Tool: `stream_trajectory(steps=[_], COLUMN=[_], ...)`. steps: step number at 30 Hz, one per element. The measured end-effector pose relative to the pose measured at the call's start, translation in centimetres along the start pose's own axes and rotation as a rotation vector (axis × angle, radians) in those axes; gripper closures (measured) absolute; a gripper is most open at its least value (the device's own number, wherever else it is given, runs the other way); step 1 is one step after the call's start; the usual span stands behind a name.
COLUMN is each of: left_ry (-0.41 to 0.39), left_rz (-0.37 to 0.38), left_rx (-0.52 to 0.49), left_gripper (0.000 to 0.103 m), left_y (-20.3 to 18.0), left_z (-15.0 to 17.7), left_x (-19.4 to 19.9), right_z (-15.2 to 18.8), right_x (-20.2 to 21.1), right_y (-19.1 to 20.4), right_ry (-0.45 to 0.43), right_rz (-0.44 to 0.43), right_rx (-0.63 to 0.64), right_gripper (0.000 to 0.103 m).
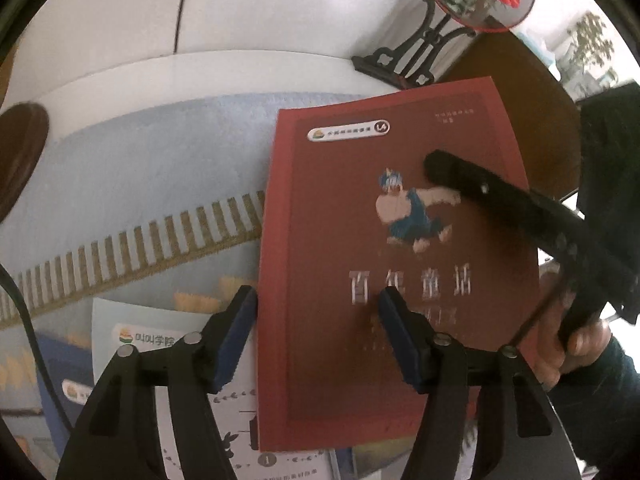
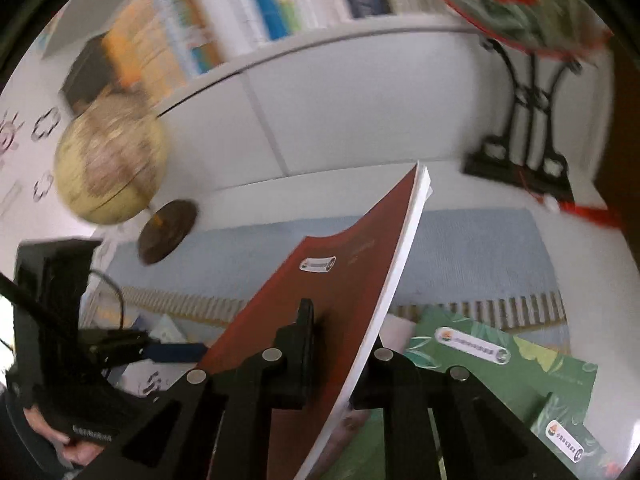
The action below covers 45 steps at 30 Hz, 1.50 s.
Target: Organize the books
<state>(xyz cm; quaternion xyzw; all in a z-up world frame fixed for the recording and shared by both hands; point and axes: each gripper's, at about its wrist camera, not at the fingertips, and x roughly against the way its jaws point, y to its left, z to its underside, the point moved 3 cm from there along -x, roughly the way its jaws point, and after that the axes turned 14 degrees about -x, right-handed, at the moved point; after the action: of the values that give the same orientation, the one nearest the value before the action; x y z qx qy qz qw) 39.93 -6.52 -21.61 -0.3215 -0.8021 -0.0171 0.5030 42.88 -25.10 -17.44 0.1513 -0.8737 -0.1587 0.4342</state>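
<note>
Fingers of my right gripper (image 2: 338,354) pinch the red book (image 2: 344,280), lifted and tilted above the blue mat (image 2: 480,248). My left gripper (image 1: 316,320) stands spread at its spine. Beyond, green books (image 2: 500,364), then a globe (image 2: 112,168).

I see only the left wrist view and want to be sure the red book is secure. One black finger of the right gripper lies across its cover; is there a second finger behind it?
Observer: Yes. The right gripper is shut on the red book, with one finger on each side.
Operator: What lies below it on that side?
Observer: Green books lie flat, below and to the right of the book.
Operator: Anything standing at the back left?
Observer: A globe, blurred.
</note>
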Motion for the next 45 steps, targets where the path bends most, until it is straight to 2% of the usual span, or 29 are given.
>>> stream_trajectory(steps=[6,8,9,11,13,18,20,22,24,27,30,33,35,37,39,43,45], left_ry=[-0.010,-0.064,-0.083,-0.084,-0.061,-0.064,-0.056,-0.039,-0.042,0.023,0.059,0.078,0.029,-0.083,-0.149,-0.130,-0.131], left_rz=[0.030,0.158,0.190,0.133,0.041,-0.065,-0.068,-0.036,-0.017,-0.003,0.009,0.001,0.073,0.184,0.241,0.171,0.188], left_rx=[0.035,0.060,0.071,0.024,-0.017,0.124,0.159,0.167,0.135,0.109,0.059,0.041,0.108,0.213,0.256,0.206,0.237], left_gripper=[0.041,0.041,0.041,0.041,0.041,0.041,0.041,0.041,0.039,0.038,0.021,0.018,0.018,0.018,0.018,0.018,0.018], left_y=[0.0,-0.4,-0.9,-1.9,-2.2,1.8,2.9,3.9,3.8,3.6,2.8,2.1,2.6,3.3,3.3,1.0,0.5], left_z=[0.8,0.7,0.6,0.3,0.3,2.3,2.0,1.3,0.3,-0.8,-2.0,-2.3,-2.4,-2.2,-1.7,-0.5,0.6], left_x=[0.9,1.8,2.2,2.7,2.8,3.6,2.9,1.9,1.2,-0.4,-1.4,-1.9,-1.4,0.4,2.0,2.3,2.0], right_z=[0.8,0.9,1.1,1.8,2.4,3.2,3.2,3.1,3.0,2.8,2.7,2.8,2.7,2.5,2.6,2.6,2.7], right_x=[-0.8,-1.1,-1.5,-2.1,-2.5,-3.5,-3.6,-3.8,-3.9,-3.9,-4.3,-4.4,-4.3,-4.2,-4.5,-4.7,-4.6], right_y=[0.3,0.2,0.4,1.3,2.0,1.1,0.9,0.8,0.7,0.6,0.4,0.4,0.2,-0.4,-1.2,-1.3,-1.1], right_ry=[0.036,0.052,0.073,0.096,0.108,0.140,0.144,0.148,0.150,0.153,0.161,0.161,0.150,0.149,0.174,0.197,0.196], right_rz=[-0.049,-0.070,-0.096,-0.115,-0.110,-0.107,-0.112,-0.118,-0.126,-0.130,-0.138,-0.134,-0.127,-0.131,-0.149,-0.178,-0.171], right_rx=[-0.054,-0.078,-0.087,-0.083,-0.064,-0.113,-0.123,-0.138,-0.148,-0.152,-0.167,-0.166,-0.169,-0.201,-0.250,-0.273,-0.268], right_gripper=[0.091,0.091,0.091,0.091,0.091,0.091,0.090,0.090,0.090,0.090,0.090,0.089,0.089,0.089,0.089,0.088,0.088])
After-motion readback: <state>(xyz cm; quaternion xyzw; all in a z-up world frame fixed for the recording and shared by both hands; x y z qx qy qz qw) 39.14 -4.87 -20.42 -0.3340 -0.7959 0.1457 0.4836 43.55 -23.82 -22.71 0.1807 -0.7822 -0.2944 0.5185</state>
